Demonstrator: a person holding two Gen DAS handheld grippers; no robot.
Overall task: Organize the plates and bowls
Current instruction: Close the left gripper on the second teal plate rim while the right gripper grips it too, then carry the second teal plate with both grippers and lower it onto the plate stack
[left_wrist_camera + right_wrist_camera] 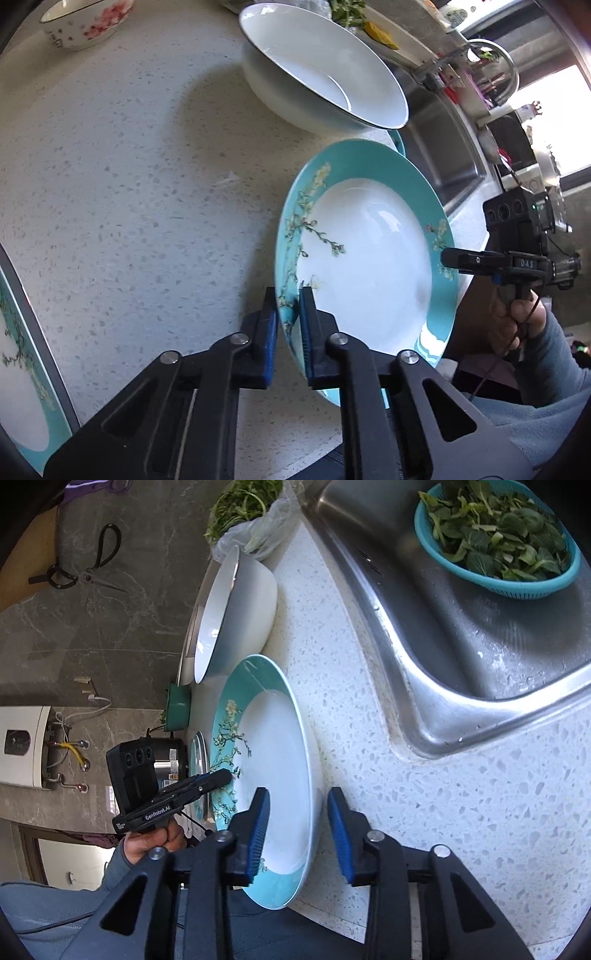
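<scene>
A teal-rimmed plate [369, 258] with a white centre and blossom pattern sits tilted over the speckled counter [129, 184]. My left gripper [288, 295] is shut on its near left rim, one blue pad on each face. In the right wrist view the same plate [273, 760] has its opposite rim between the jaws of my right gripper [297, 797]. The left pad lies over the plate's face and the right pad stands off from its underside, so that gripper is open. A large white bowl [317, 66] stands just beyond the plate.
A floral bowl [85, 22] sits at the far left, and another teal plate [22, 369] lies at the left edge. The steel sink [461, 627] holds a teal colander of greens [498, 535]. A bag of greens [247, 513] lies behind the white bowl [236, 616].
</scene>
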